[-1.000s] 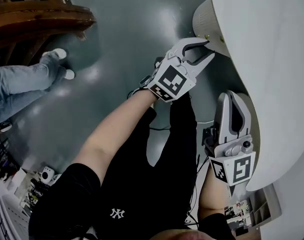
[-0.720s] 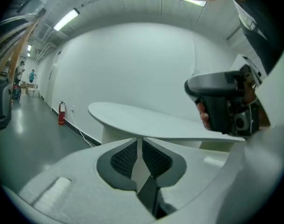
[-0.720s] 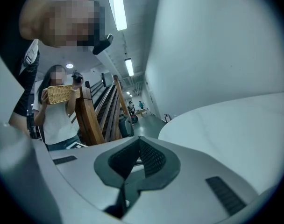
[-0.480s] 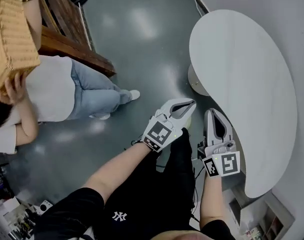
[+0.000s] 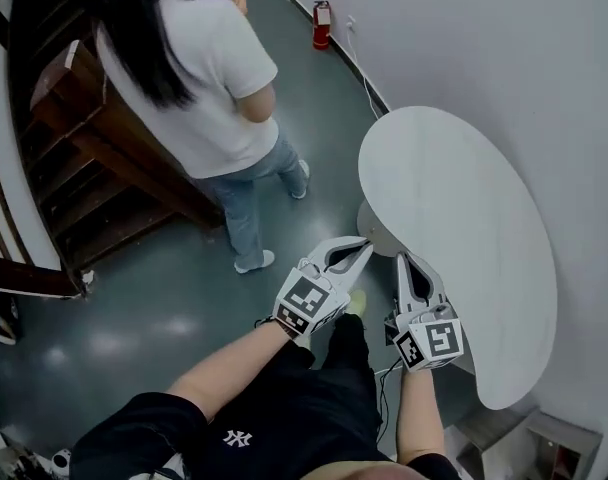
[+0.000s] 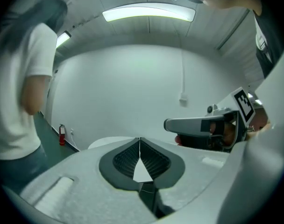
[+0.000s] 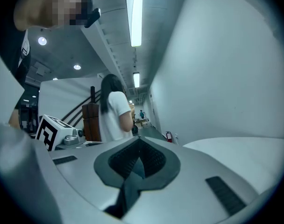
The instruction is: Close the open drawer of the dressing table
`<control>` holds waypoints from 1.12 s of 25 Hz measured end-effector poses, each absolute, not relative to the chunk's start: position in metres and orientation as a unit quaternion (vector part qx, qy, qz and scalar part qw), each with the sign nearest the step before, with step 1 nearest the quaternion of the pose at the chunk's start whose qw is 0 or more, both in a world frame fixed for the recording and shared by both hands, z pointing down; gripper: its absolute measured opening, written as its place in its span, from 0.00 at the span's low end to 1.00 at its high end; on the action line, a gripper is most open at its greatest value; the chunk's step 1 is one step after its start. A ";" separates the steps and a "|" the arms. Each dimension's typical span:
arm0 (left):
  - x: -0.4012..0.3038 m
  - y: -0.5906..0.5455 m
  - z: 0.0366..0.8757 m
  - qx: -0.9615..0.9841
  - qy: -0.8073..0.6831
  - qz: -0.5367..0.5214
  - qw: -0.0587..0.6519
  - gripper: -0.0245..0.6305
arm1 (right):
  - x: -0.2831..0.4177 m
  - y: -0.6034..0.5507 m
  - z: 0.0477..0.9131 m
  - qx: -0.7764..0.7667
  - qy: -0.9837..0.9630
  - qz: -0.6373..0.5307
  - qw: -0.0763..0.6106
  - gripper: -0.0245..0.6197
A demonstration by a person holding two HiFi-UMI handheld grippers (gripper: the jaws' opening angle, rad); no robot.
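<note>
The dressing table's white oval top [image 5: 454, 228] fills the right of the head view. A rounded grey part of its body [image 5: 372, 230] shows under its near left edge; I cannot tell how the drawer stands. My left gripper [image 5: 364, 245] is shut and empty, held above the floor just left of that part. My right gripper [image 5: 401, 259] is beside it, also shut and empty, at the top's near edge. In the left gripper view the jaws [image 6: 140, 139] meet, with the table top [image 6: 109, 141] beyond. The right gripper view shows its jaws [image 7: 138, 138] closed too.
A person in a white shirt and jeans [image 5: 209, 78] stands on the grey floor [image 5: 164, 298] left of the table. Dark wooden stairs [image 5: 74, 178] run along the left. A red fire extinguisher [image 5: 322, 25] stands by the white wall [image 5: 464, 48] behind the table.
Both grippers have risen from low beside the table's drawer to the top's height. The left jaws went from open to shut. The head view lifted and the standing person came into view.
</note>
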State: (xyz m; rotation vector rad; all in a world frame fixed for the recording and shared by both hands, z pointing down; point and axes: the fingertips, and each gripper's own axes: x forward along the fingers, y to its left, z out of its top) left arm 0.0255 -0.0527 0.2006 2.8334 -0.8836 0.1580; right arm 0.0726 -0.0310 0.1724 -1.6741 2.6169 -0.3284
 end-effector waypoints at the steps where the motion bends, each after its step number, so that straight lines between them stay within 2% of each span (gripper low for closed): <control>1: 0.023 -0.046 0.191 0.950 -0.296 0.052 0.083 0.06 | 0.070 -0.026 0.164 -0.536 0.838 -0.103 0.010 0.06; 14: -0.016 -0.015 0.092 0.948 -0.313 0.017 0.046 0.06 | 0.030 -0.003 0.076 -0.516 0.854 -0.057 0.028 0.06; 28: -0.033 -0.010 0.046 0.945 -0.327 -0.013 0.026 0.06 | 0.014 0.001 0.041 -0.517 0.855 -0.030 0.022 0.06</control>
